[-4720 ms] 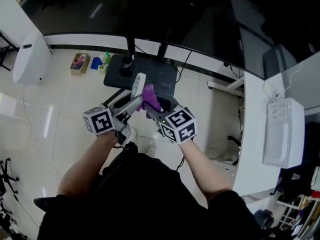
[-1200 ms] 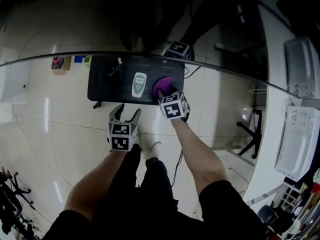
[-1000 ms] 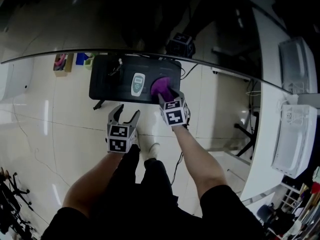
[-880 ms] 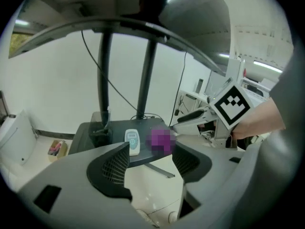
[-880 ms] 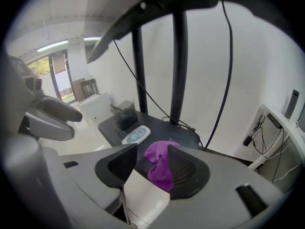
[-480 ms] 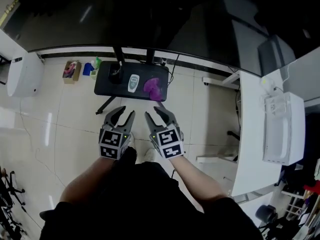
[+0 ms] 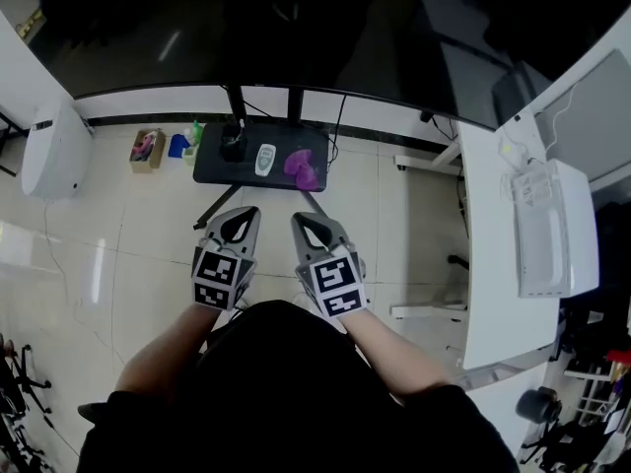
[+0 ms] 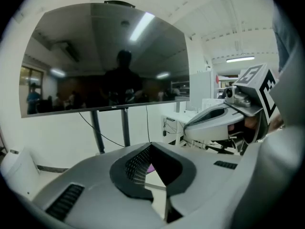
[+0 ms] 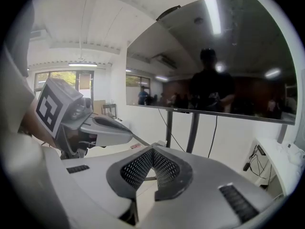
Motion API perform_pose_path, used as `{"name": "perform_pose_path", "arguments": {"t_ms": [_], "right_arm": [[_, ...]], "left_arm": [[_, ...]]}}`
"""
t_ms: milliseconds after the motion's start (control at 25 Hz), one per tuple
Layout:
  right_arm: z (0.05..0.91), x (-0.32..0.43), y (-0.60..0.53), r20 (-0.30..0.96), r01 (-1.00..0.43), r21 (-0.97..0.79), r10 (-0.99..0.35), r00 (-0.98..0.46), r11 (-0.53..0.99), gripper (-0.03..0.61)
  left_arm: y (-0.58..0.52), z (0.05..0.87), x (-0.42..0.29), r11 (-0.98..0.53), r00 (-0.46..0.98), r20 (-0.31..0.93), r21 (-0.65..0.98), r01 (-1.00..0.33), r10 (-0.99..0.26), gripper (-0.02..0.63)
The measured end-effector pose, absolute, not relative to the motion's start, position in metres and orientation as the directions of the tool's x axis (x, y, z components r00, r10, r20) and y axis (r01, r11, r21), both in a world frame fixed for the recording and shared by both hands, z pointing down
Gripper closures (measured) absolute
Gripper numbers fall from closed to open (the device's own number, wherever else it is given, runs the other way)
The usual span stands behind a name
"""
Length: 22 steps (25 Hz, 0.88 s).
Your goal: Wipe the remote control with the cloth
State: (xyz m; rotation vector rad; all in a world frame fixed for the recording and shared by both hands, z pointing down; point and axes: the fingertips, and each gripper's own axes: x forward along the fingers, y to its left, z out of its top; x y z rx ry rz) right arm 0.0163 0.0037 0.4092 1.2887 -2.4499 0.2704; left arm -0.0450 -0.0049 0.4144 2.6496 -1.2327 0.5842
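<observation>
Tongs are what I notice first: the left tongs (image 7: pixel 246 212) and the right tongs (image 7: pixel 300 218) are held side by side, close in front of the person's body and well above the floor. Both have just snapped closed, and each gripper view shows the jaws meeting tip to tip with nothing between them, only the room beyond.

Down below and well apart from them stands a small black desk (image 7: pixel 219 170) in front of the big dark screen (image 7: pixel 296 37). The remote control (image 7: pixel 264 159) lies flat near its middle, face up. The purple cloth (image 7: pixel 302 166) sits bunched just beside it towards the right end, with a sliver of desk showing between the two. Neither is being touched, so to my eye the wiping looks either done or paused.

If more wiping is wanted, the trouble I would expect comes from the closed jaws. Coming down like that, the tips would poke rather than grip, and on so small a top a poke could skid the remote towards an edge. The cloth lies near the right end, so a careless shove could send it onto the floor. The two tongs are also near enough to knock together when they next open.
</observation>
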Motion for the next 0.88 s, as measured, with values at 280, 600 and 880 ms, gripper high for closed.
{"name": "perform_pose_path", "arguments": {"t_ms": [280,600,880], "right_arm": [[0.395,-0.006,0.010,0.388,-0.844,0.015,-0.781,-0.490,0.536,0.565],[0.389,-0.024,0.020,0.394,-0.852,0.030,-0.789,-0.471,0.523,0.565],[0.385,-0.027,0.022,0.395,-0.854,0.043,-0.794,-0.462,0.518,0.565]], "left_arm": [[0.008,0.401,-0.059,-0.698,0.629,0.394,-0.050,-0.714,-0.671,0.611],[0.019,0.399,-0.073,-0.722,0.651,0.392,-0.052,-0.690,-0.650,0.611],[0.022,0.394,-0.072,-0.733,0.663,0.380,-0.060,-0.678,-0.645,0.611]]}}
